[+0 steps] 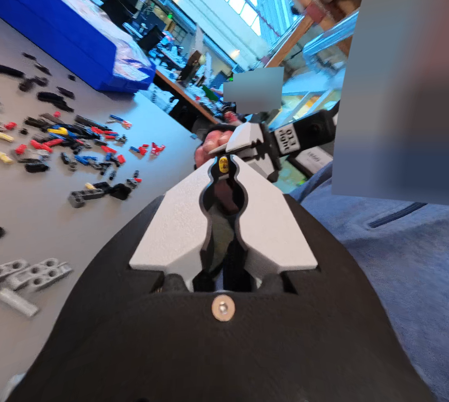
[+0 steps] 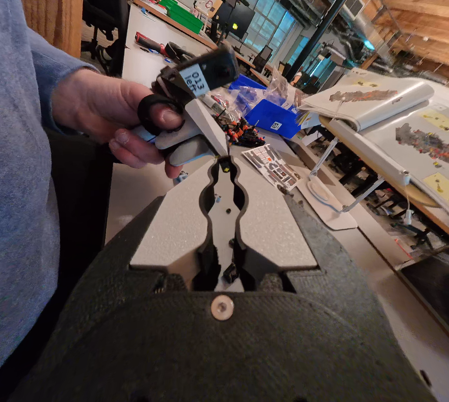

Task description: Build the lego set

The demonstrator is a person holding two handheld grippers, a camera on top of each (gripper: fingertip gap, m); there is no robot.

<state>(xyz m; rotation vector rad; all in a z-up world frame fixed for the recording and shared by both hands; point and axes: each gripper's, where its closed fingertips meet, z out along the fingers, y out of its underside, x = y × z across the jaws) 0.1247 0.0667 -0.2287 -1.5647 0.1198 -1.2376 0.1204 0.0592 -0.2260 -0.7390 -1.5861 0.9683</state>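
Lego: one small yellow-and-black piece (image 1: 223, 164) sits pinched at the tips of both grippers, held in the air above the grey table (image 1: 73, 220). Left gripper (image 1: 224, 159) and right gripper (image 2: 224, 162) are each closed narrowly on it, tip to tip. Loose pieces (image 1: 73, 145) lie scattered, too many to count, beside two blue bins (image 2: 272, 118); one sticker sheet (image 2: 272, 166) lies near the table edge. Each gripper's camera mount carries a printed label.

My left tongs (image 1: 223, 163) and right tongs (image 2: 224, 164) meet tip to tip above bench (image 1: 150, 123); loose bricks (image 1: 73, 142) left, bin (image 1: 73, 33) behind them.
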